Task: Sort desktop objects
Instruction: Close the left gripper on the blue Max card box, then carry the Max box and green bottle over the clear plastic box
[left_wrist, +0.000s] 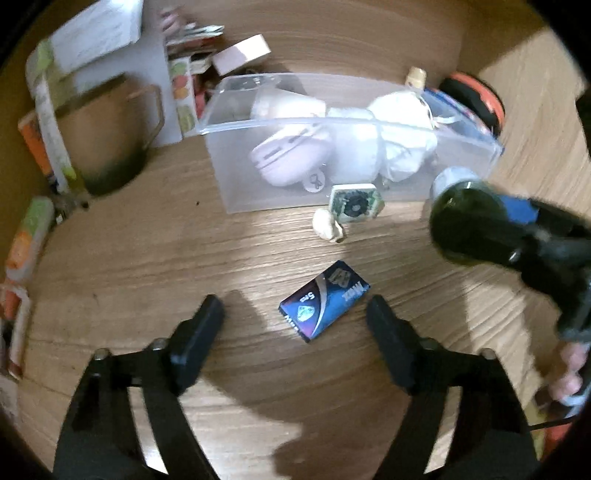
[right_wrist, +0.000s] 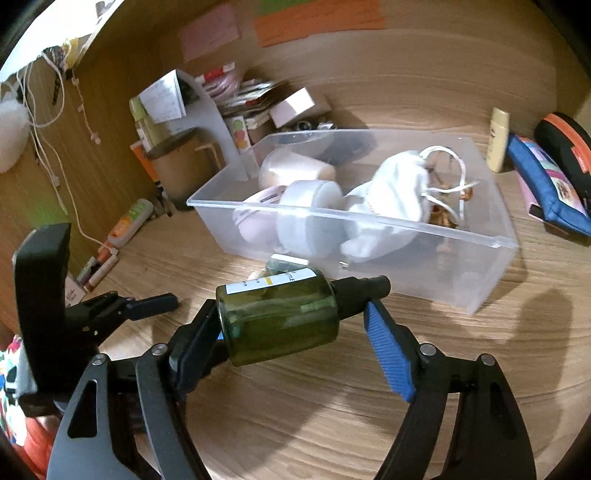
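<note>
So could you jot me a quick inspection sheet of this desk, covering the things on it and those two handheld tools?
Surface: wooden desk, crowded along the back.
Job's things: clear bin holding a white pouch and round containers; green bottle; blue card packet lying flat on the desk.
Clutter: brown mug, papers, blue pencil case, small square gadget in front of the bin.
Grippers: right tool grips the bottle lengthwise; left tool is open and empty, the packet on the desk between its fingers.
Cables: white cords hang at the left wall.
Surroundings: sticky notes on the back wall.
</note>
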